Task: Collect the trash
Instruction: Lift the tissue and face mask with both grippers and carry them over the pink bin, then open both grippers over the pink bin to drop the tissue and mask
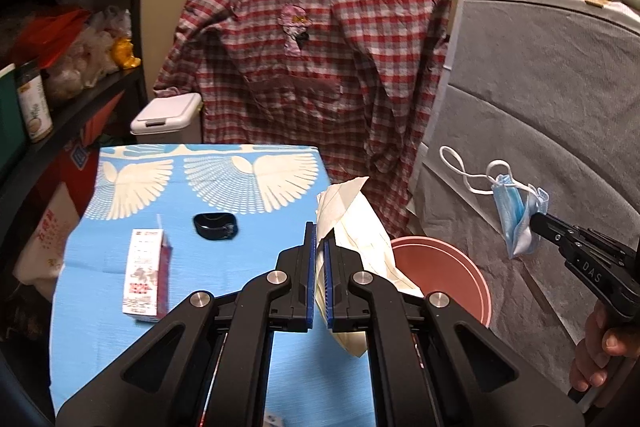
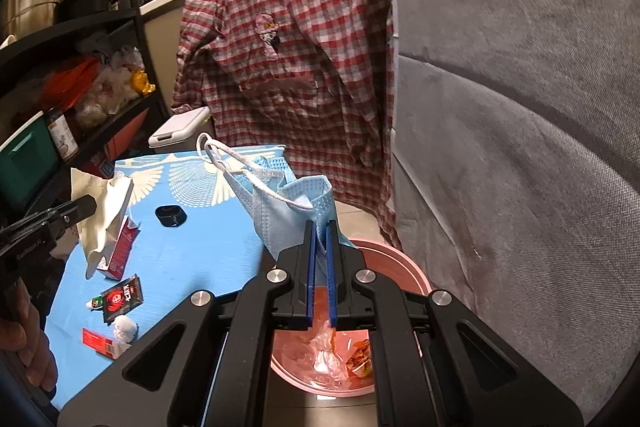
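A: What did the left wrist view give that the right one didn't?

B: A side look at the right gripper (image 1: 538, 219), clenched on the blue mask (image 1: 514, 219), which hung in the air against the grey cover (image 1: 540, 87), its white loops sticking out to the left. Up close, the left gripper (image 1: 319, 235) was clamped on a crumpled paper (image 1: 360, 227), held at the table's right edge, in front of the pink bin (image 1: 452, 275).

A: And the right wrist view?

B: It looked down into the bin (image 2: 404, 263): clear plastic and an orange wrapper (image 2: 360, 359) lay at the bottom. The mask (image 2: 280, 211) sat pinched between its pads, above the bin's near rim. It also caught trash on the near part of the table (image 2: 192, 259): a dark packet (image 2: 122, 297), a red box (image 2: 98, 341) and a white wad (image 2: 124, 327).

A: Room to move?

B: The bin stood on the floor, between the table's edge and the grey cover. A carton (image 1: 146, 275) and a black object (image 1: 216, 225) stood apart on the blue cloth. Behind, a plaid shirt (image 1: 312, 59) hung off the counter.
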A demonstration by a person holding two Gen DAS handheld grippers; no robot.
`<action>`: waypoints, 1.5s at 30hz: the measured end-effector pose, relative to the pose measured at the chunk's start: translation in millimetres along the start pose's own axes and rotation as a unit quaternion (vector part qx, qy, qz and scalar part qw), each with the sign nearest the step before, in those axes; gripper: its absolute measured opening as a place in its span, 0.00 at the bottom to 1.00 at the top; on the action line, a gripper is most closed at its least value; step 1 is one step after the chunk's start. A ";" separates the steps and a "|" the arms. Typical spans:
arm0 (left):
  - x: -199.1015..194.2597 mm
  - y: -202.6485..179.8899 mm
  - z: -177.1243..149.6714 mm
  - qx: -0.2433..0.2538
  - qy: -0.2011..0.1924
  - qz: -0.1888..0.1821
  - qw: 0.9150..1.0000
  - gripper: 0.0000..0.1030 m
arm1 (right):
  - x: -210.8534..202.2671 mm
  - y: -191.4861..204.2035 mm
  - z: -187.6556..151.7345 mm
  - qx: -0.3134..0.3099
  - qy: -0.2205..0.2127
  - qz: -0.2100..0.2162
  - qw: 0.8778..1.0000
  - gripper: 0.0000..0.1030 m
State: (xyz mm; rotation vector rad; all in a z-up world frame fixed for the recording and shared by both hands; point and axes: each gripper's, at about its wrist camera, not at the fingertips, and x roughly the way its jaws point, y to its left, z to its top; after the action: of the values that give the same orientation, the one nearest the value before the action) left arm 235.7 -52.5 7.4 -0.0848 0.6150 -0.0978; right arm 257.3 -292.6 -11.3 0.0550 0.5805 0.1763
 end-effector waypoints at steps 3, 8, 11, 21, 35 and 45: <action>5.3 -10.1 0.4 0.001 0.002 -0.010 1.000 0.04 | 3.7 -5.2 -0.7 0.004 0.004 -0.006 1.000 0.05; 15.2 -29.3 -0.1 0.008 0.006 -0.027 1.000 0.04 | 11.0 -10.9 -3.5 0.006 0.015 -0.014 1.000 0.05; 24.2 -40.9 -1.8 0.011 0.012 -0.034 0.999 0.04 | 15.1 -13.8 -4.2 0.007 0.020 -0.017 1.000 0.05; 52.3 -68.6 -11.7 0.026 0.038 -0.046 0.998 0.03 | 27.4 -26.9 -8.6 0.013 0.041 -0.034 0.999 0.05; 81.4 -89.4 -23.6 0.036 0.065 -0.050 0.996 0.04 | 47.4 -30.5 -14.6 0.005 0.067 -0.050 0.997 0.06; 94.2 -92.7 -26.4 0.033 0.083 -0.055 0.994 0.05 | 54.7 -33.2 -16.7 0.005 0.075 -0.058 0.995 0.11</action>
State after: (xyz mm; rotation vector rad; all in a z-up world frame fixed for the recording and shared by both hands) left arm 290.8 -156.8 -57.8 -0.0466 0.7727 -0.2340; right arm 298.0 -315.3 -58.2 0.0183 0.7330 0.0645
